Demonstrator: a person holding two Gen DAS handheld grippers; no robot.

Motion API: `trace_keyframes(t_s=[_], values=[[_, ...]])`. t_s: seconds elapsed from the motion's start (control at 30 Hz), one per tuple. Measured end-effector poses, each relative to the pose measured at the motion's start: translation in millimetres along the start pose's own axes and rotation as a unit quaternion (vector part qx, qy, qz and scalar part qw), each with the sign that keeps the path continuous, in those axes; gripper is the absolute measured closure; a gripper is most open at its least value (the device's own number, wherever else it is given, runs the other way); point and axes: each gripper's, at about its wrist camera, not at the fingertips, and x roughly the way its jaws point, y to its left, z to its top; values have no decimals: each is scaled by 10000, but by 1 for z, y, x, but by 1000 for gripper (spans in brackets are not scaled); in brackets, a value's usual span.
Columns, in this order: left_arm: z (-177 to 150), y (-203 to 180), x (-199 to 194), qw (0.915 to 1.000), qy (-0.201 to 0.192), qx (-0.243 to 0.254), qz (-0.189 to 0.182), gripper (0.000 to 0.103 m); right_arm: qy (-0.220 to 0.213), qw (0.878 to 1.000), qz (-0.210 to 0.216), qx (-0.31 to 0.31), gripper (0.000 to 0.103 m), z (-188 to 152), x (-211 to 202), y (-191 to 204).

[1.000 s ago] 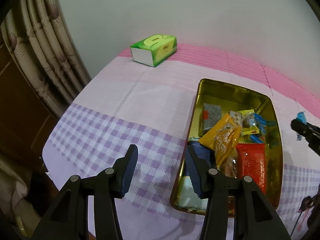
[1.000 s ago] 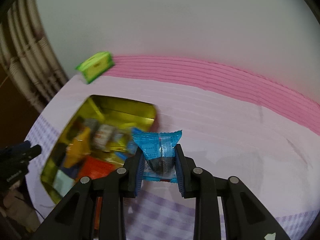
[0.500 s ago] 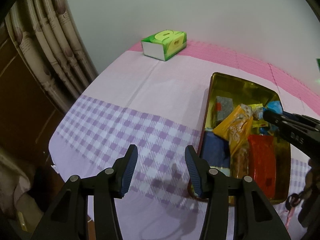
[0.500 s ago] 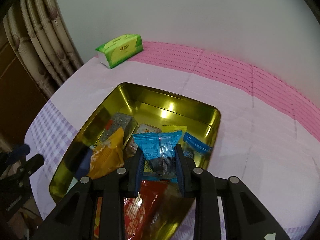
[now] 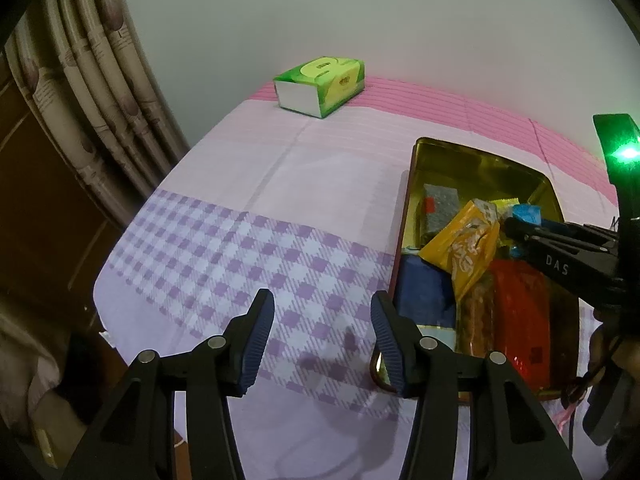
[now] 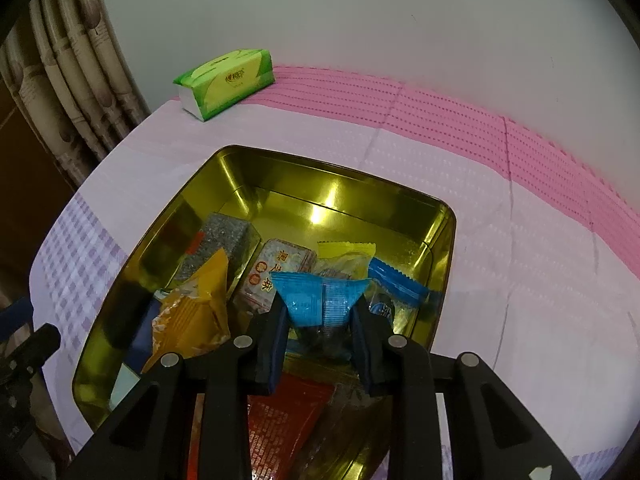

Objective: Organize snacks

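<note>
A gold tin [image 6: 340, 184] holds several snacks: a grey bar [image 6: 224, 244], an orange bag [image 6: 192, 316], a red packet [image 6: 288, 424], a yellow packet [image 6: 348, 256] and a blue packet [image 6: 396, 284]. My right gripper [image 6: 322, 326] is shut on a blue snack packet [image 6: 320, 300] and holds it over the tin's middle. In the left wrist view the tin [image 5: 480, 160] lies at the right, with the right gripper [image 5: 516, 226] reaching over it. My left gripper [image 5: 322, 320] is open and empty above the checked cloth, just left of the tin.
A green tissue box [image 5: 320, 86] stands at the back of the table by the wall; it also shows in the right wrist view [image 6: 224, 82]. A curtain [image 5: 92, 80] hangs at the left. The table's left edge [image 5: 104, 280] drops off near the left gripper.
My right gripper has carried the blue packet leftward from the bare cloth to above the tin, then lower over the snacks. The left gripper has drawn back leftward from the tin.
</note>
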Motion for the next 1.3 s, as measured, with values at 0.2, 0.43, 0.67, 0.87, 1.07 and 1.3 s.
trace_keyframes(t_s=[0.2,0.43,0.67,0.87,1.07,1.3], values=[[0,-4,0,10000,-8,83,0,51,-76,10000,13,17,61,-2,-5,0],[-1,-8,-1,9998,-35,176,33,50,-229,9996,111,89,52,-10,-27,4],[-1,-11,-2,9996,-49,277,49,50,-415,9991,33,-9,24,-32,-61,16],[-1,-11,-2,9996,-53,283,47,50,-356,9991,-146,-194,16,-53,-74,26],[-2,-12,-3,9995,-56,311,47,50,-267,9994,-162,-124,13,-68,-77,27],[-3,-15,-4,9994,-66,337,45,50,-104,9996,-203,-145,12,-75,-70,27]])
